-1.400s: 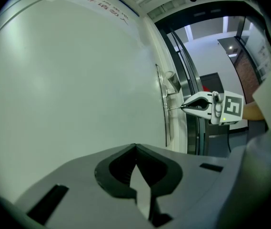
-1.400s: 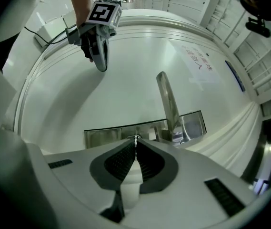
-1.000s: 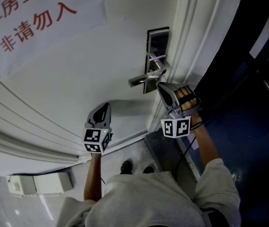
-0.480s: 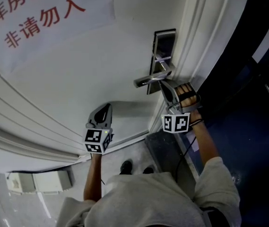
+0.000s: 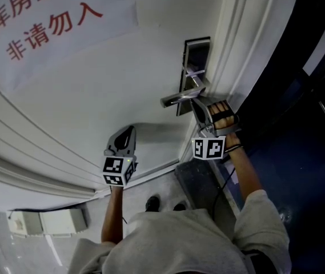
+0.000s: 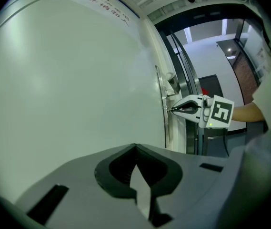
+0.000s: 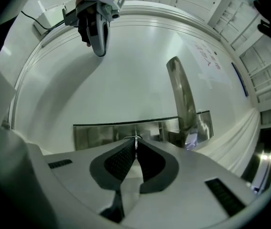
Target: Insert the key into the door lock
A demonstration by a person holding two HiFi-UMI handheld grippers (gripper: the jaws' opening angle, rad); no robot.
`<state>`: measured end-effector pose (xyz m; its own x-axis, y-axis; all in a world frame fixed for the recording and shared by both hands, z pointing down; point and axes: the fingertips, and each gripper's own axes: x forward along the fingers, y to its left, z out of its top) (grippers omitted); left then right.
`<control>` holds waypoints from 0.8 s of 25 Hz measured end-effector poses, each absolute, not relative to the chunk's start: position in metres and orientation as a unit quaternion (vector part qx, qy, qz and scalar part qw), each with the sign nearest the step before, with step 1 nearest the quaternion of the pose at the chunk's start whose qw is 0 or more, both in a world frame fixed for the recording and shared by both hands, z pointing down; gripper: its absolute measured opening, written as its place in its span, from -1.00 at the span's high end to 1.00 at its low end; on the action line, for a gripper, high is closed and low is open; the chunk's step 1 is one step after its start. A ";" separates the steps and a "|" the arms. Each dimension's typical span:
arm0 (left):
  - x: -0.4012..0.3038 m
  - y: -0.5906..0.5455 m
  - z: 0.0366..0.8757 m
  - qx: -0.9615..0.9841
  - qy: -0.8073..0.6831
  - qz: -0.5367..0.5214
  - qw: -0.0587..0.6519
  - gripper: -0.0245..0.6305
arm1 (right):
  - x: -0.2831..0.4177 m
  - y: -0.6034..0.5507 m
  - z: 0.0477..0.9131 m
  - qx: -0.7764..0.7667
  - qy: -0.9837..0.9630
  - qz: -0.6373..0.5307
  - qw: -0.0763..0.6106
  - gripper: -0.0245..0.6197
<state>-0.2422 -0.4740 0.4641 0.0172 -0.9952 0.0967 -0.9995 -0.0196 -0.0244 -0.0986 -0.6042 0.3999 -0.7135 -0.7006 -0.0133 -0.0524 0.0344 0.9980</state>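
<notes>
The steel lock plate (image 5: 195, 56) with its lever handle (image 5: 176, 99) sits at the right edge of the white door (image 5: 111, 84). My right gripper (image 5: 195, 103) is just under the handle, with its tips at the plate. In the right gripper view its jaws (image 7: 135, 141) are shut on a thin metal key (image 7: 135, 138), seen edge-on, whose end is at the plate (image 7: 97, 136) left of the handle (image 7: 182, 94). Whether the key is in the keyhole is hidden. My left gripper (image 5: 129, 128) hovers shut and empty by the door, lower left of the handle.
A paper sign with red characters (image 5: 48, 21) is taped on the upper door. The door frame (image 5: 239, 44) runs right of the lock, with a dark opening (image 5: 299, 96) beyond it. My feet (image 5: 162, 203) stand on the floor by the threshold.
My right gripper has edged slightly up toward the lock plate under the handle. The left gripper has stayed where it was.
</notes>
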 end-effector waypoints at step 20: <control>-0.231 -0.473 0.461 0.725 -0.687 0.037 0.021 0.87 | -0.086 -0.591 0.411 0.253 -0.690 -0.615 0.286 0.42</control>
<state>-0.2308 -0.4732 0.4611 0.0522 -0.9952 0.0824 -0.9983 -0.0541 -0.0199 -0.0865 -0.5907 0.4111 -0.7088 -0.7005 0.0830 0.0020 0.1157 0.9933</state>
